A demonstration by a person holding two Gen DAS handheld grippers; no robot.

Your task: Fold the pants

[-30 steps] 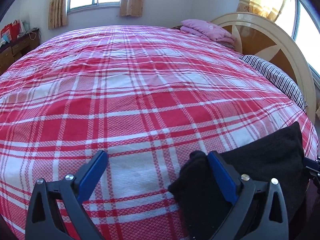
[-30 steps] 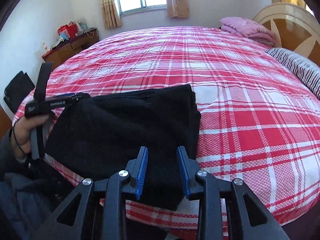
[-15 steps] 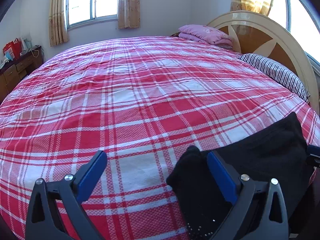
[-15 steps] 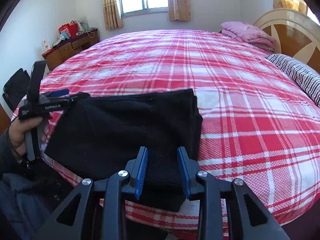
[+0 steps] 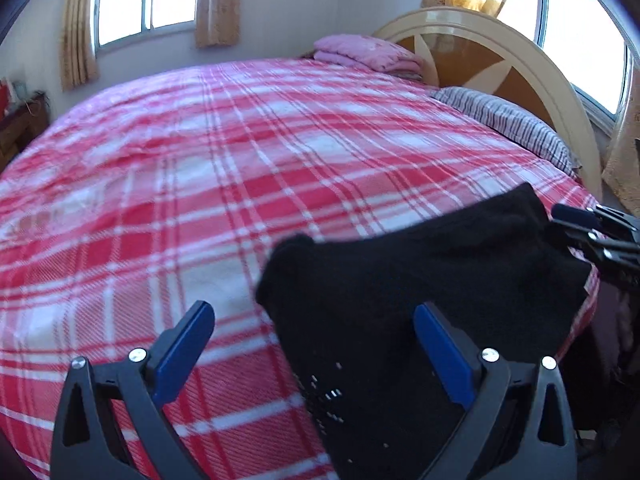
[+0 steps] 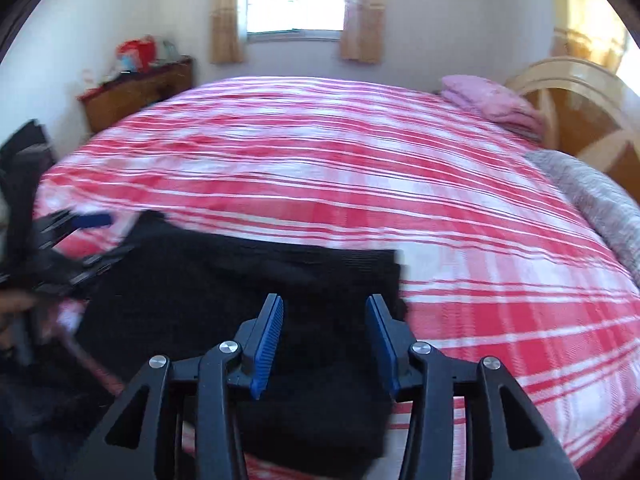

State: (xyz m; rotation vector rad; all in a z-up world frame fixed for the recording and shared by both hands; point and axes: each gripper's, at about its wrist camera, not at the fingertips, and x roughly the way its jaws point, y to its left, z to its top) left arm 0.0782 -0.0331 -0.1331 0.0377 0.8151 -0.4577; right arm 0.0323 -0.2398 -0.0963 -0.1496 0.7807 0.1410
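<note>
the right gripper (image 6: 324, 340) had its blue pads nearly together over the folded black knit pants (image 6: 248, 300) a sec ago and now they're spread w/ nothing pinched, both views blurring as the hands move, so i'd judge the last fold is done & the cloth let go. left gripper (image 5: 316, 344) is wide open too, its right finger over the pants' left end, left finger over the red-and-white plaid bedspread (image 5: 200, 160). pants lie as a compact bundle at the near edge of the bed, just ahead of & under both tools, touching neither pad afaict.
</note>
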